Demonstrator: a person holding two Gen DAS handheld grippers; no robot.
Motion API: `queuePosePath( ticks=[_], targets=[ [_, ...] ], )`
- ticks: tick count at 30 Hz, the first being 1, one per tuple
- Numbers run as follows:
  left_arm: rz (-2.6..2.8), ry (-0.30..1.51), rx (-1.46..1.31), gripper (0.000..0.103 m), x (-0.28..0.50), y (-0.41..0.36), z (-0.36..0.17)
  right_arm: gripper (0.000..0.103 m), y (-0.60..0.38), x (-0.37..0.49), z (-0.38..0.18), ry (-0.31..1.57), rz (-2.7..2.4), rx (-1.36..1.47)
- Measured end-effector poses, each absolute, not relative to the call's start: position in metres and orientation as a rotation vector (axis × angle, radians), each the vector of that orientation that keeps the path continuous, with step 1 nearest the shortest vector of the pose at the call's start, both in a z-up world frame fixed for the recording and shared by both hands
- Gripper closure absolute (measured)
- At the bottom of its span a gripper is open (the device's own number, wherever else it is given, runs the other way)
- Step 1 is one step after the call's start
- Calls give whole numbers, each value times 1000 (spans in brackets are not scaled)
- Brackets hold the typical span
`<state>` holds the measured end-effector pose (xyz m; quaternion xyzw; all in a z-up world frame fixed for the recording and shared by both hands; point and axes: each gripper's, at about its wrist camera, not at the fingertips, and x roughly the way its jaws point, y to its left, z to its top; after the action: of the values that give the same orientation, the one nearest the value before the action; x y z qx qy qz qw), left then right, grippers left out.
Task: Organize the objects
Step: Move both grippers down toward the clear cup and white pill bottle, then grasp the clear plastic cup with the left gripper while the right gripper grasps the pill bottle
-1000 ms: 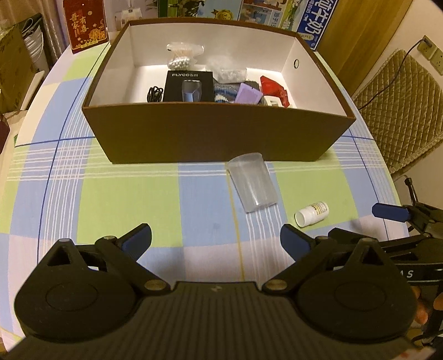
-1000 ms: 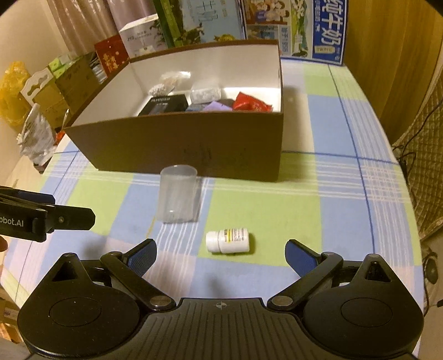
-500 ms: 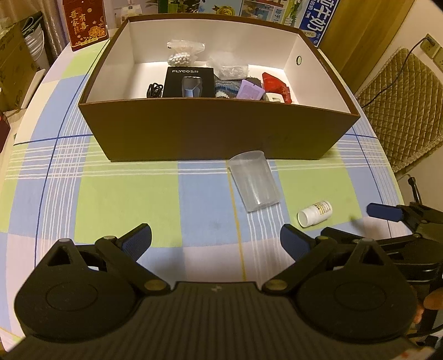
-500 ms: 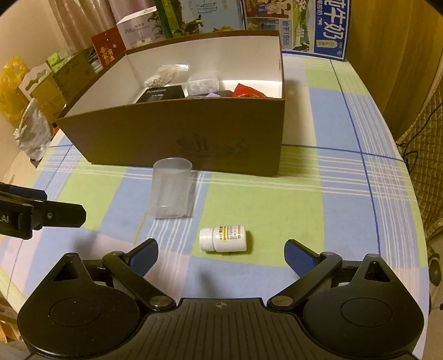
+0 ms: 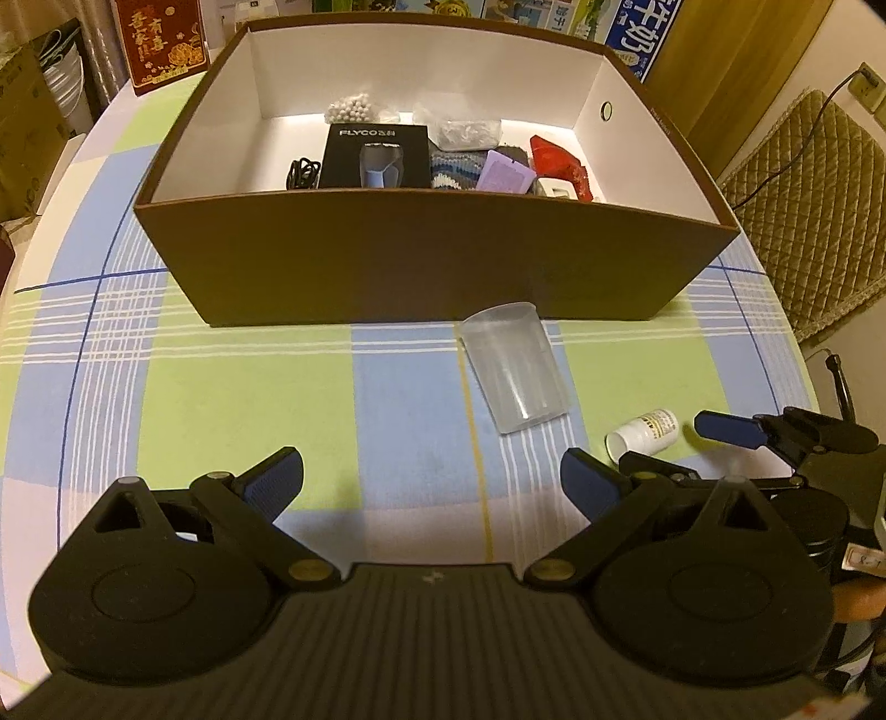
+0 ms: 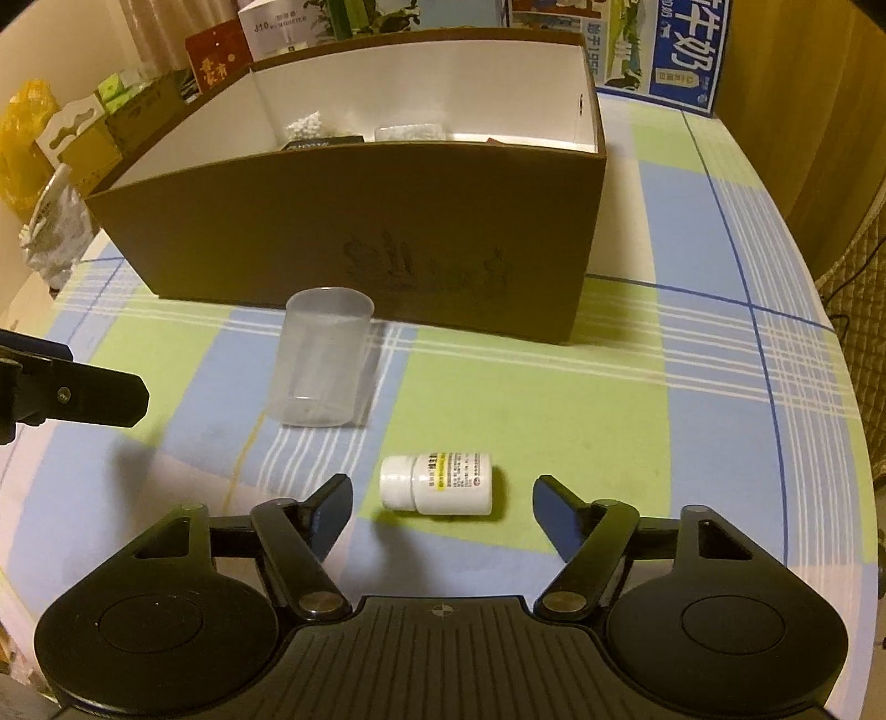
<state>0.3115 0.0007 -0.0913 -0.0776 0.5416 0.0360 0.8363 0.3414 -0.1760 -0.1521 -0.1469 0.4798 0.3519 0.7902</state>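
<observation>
Checked cloth, green/blue/white, covers the table (image 5: 221,387); it rounds off at 9 and 3 o'clock in the left wrist view. Brown cardboard box (image 5: 432,266), white inside, spans most of the far half, near wall at 12 o'clock. Bare cloth between that wall and both grippers.

Left gripper (image 5: 432,487): fingers wide apart, nothing between them, only cloth. Clear plastic cup (image 5: 515,368) stands upright at about 1 o'clock from it, just in front of the box wall; whether it touches the wall I can't tell. Open cloth from 9 to 12 o'clock.

Box contents, left to right: black cable (image 5: 303,173), black FLYCO carton (image 5: 376,155), bag of white beads (image 5: 354,109) behind it, clear bag (image 5: 468,130), striped knit item (image 5: 457,169), purple packet (image 5: 506,177), red packet (image 5: 556,160).

Right gripper (image 6: 443,512): fingers wide apart, not clamped on anything. White pill bottle (image 6: 437,483) lies on its side, cap toward 9 o'clock, on a green square right between the fingertips and slightly ahead, touching neither. In that view the cup sits at 11 o'clock, well apart from the bottle. One left-gripper finger (image 6: 83,396) pokes in at 9 o'clock. Free cloth from 1 to 3 o'clock out to the table edge.

Room: cartons and a red printed box (image 5: 160,41) past the far edge, padded chair (image 5: 803,210) at 2 o'clock.
</observation>
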Motion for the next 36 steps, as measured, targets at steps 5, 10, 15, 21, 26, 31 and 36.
queuePosePath(
  ticks=[5, 10, 15, 21, 26, 31, 36],
  targets=[
    [69, 1159, -155, 5, 321, -2, -102, 40, -170, 345, -160, 1028, 769, -336],
    [49, 1160, -141, 5, 333, -9, -109, 59, -170, 349, -165, 1028, 773, -338],
    [25, 1144, -126, 6, 347, -17, -115, 59, -180, 364, -164, 1029, 730, -305],
    [18, 1129, -111, 7, 368, -27, -129, 59, -189, 382, -161, 1028, 683, -272],
    [46, 1127, -109, 12, 385, -34, -144, 59, -194, 394, -161, 1032, 658, -243],
    [65, 1131, -72, 24, 394, -40, -158, 59, -198, 401, -163, 1040, 644, -227],
    [54, 1123, -42, 41, 392, -40, -164, 59, -199, 402, -163, 1044, 643, -224]
  ],
)
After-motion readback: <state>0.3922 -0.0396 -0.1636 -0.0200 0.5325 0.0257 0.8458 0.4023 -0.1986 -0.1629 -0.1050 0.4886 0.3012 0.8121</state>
